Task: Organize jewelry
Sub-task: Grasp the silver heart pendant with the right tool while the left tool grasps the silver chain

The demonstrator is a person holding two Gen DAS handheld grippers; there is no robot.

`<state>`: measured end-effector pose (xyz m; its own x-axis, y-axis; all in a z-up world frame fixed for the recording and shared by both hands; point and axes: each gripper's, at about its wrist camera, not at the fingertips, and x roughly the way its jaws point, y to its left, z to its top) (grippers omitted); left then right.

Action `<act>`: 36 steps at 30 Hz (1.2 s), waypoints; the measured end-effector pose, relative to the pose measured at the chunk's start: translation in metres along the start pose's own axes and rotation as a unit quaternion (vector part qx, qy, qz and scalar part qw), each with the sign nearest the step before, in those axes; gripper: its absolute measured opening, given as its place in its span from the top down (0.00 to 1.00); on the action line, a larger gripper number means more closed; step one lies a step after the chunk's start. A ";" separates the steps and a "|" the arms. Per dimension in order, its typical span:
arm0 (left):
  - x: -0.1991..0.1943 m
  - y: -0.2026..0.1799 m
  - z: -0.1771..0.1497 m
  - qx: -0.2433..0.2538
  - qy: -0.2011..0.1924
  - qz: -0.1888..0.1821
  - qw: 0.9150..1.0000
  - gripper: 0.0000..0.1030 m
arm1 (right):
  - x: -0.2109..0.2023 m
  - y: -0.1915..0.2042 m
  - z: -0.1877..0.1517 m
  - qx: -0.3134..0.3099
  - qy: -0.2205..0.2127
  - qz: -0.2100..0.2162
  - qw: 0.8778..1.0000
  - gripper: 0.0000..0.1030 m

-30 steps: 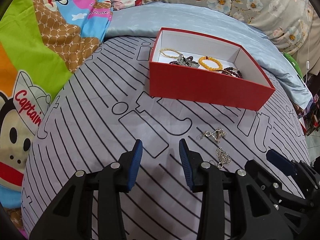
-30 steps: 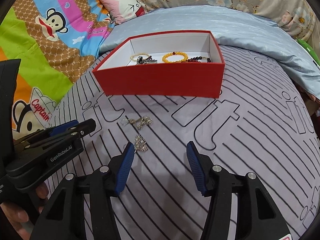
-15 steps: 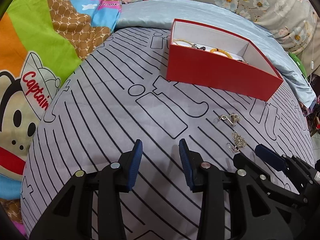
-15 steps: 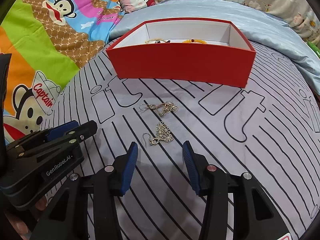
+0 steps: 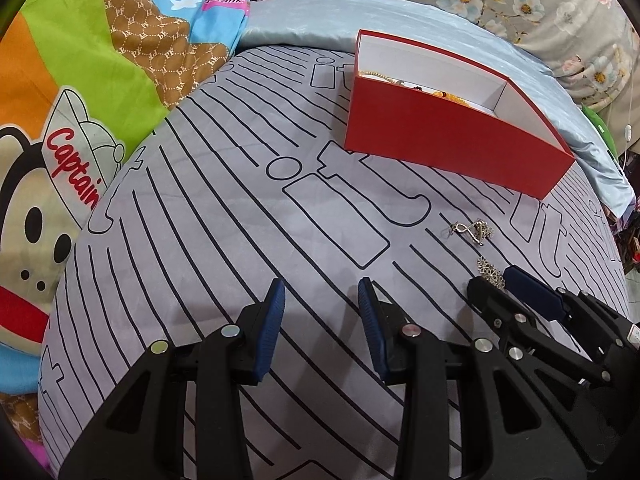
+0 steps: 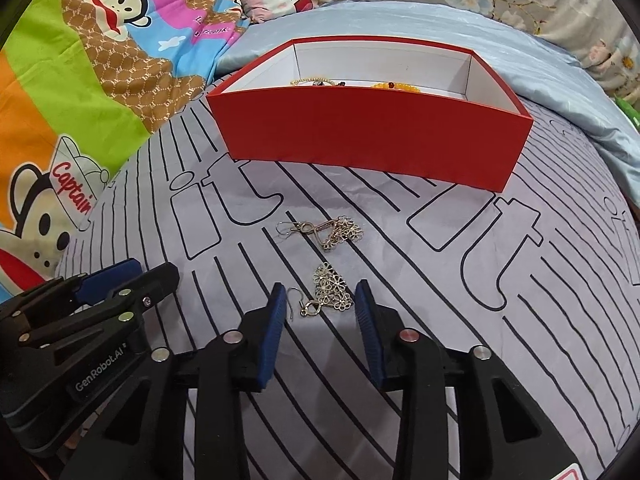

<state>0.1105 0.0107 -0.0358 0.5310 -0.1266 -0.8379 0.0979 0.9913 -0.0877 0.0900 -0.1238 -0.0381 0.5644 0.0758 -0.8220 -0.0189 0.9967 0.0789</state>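
Two silver filigree earrings lie on the striped grey bedspread in front of a red box that holds bracelets. The near earring sits between the fingertips of my right gripper, whose jaws are closing; the pads stand apart from it on both sides. The far earring lies a little beyond, towards the box. My left gripper hovers over bare bedspread to the left, open with nothing between its fingers.
A colourful cartoon-monkey blanket covers the left side of the bed. A pale blue sheet and floral pillows lie behind the box. The bed's edge falls away at the far right.
My right gripper moved forward and down over the near earring and its jaws narrowed around it. The left gripper shifted slightly, so the box sits farther right in its view.
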 end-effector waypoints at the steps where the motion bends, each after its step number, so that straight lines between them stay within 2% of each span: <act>1: 0.000 0.000 0.000 0.000 0.001 0.000 1.000 0.65 | 0.000 0.000 0.000 -0.002 -0.001 -0.002 1.000 0.70; 10: 0.001 -0.003 0.000 0.003 0.002 0.000 1.000 0.65 | -0.005 -0.003 -0.005 0.001 -0.003 -0.007 1.000 0.73; 19: 0.003 -0.020 0.001 0.014 0.004 -0.016 1.000 0.64 | -0.018 -0.028 -0.013 0.033 -0.009 -0.014 0.999 0.75; 21: 0.003 -0.024 0.004 0.014 0.004 -0.024 1.000 0.64 | -0.020 -0.034 -0.014 0.041 -0.008 -0.015 0.999 0.75; 25: 0.001 -0.040 0.012 0.020 -0.001 -0.043 0.999 0.55 | -0.025 -0.047 -0.018 0.057 -0.009 -0.015 0.998 0.75; 36: 0.024 -0.086 0.031 0.042 0.000 -0.056 0.998 0.54 | -0.031 -0.074 -0.022 0.090 -0.011 -0.009 0.996 0.74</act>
<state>0.1409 -0.0784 -0.0319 0.5121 -0.2368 -0.8256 0.2275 0.9643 -0.1354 0.0557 -0.1989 -0.0306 0.5812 0.0559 -0.8119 0.1385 0.9763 0.1663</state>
